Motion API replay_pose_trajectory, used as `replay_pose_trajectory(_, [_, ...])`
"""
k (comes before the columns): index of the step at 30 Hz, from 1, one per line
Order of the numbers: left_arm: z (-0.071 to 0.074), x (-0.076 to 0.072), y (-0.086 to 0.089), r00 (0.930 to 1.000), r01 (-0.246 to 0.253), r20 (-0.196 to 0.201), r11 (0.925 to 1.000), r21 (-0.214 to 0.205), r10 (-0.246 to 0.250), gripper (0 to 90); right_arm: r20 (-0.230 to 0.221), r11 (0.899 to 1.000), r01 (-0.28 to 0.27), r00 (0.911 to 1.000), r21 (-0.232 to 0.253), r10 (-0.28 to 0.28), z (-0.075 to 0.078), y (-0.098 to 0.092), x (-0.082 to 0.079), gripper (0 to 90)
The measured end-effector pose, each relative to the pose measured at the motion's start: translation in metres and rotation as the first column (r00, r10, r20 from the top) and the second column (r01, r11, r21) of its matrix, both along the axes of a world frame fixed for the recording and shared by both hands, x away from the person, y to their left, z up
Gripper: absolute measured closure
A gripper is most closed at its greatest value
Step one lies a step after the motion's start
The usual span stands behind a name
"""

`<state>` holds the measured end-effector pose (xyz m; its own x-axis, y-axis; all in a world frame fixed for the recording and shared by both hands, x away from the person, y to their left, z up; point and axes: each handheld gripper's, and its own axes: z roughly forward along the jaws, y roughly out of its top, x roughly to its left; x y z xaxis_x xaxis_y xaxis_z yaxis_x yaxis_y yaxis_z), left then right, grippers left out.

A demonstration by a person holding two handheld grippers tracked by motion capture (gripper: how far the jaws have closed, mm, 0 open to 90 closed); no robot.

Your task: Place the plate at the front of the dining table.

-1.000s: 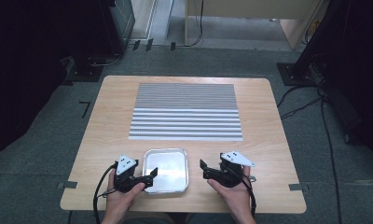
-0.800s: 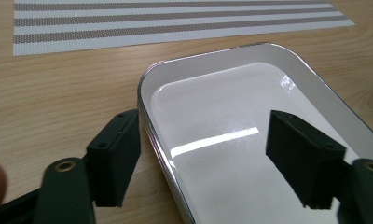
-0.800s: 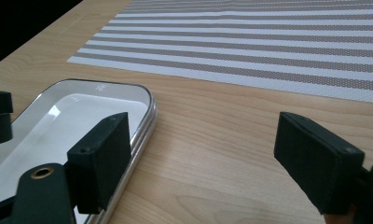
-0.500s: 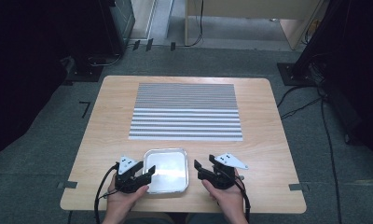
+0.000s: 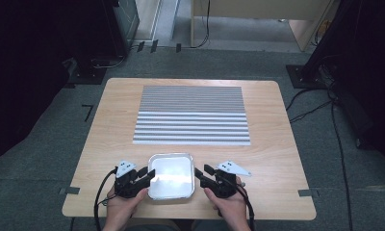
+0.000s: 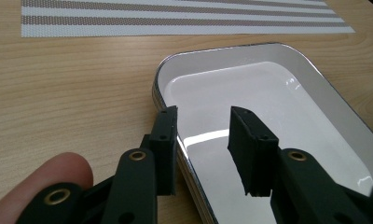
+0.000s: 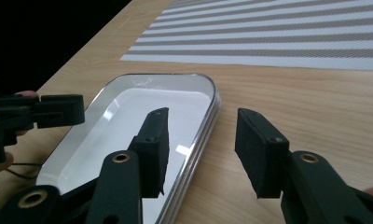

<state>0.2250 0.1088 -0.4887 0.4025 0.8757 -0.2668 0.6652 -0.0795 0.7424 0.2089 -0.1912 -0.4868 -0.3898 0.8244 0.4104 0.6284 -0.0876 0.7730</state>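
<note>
The left claw (image 5: 148, 174) gapes, straddling the white tray's (image 5: 171, 191) left rim. The right claw (image 5: 200, 175) gapes astride its right rim, on the bench (image 5: 277, 159).

Wooden table (image 5: 272, 159) bearing striped mat (image 5: 192, 114), tray (image 5: 171, 157)

A shallow white tray (image 5: 171, 176) with a shiny metal rim and rounded corners lies flat and empty at the table's near edge, centred, just near of the striped mat (image 5: 192, 114).
</note>
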Motion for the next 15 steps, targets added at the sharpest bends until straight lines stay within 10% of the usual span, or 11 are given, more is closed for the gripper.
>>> replay_pose_trajectory(15, [-0.001, 0.004, 0.01, 0.9985, 0.022, -0.05, 0.9989, -0.043, -0.024, 73.2, -0.127, 0.988, -0.093, 0.986, 0.126, 0.108, -0.011, 0.01, 0.006, 74.8])
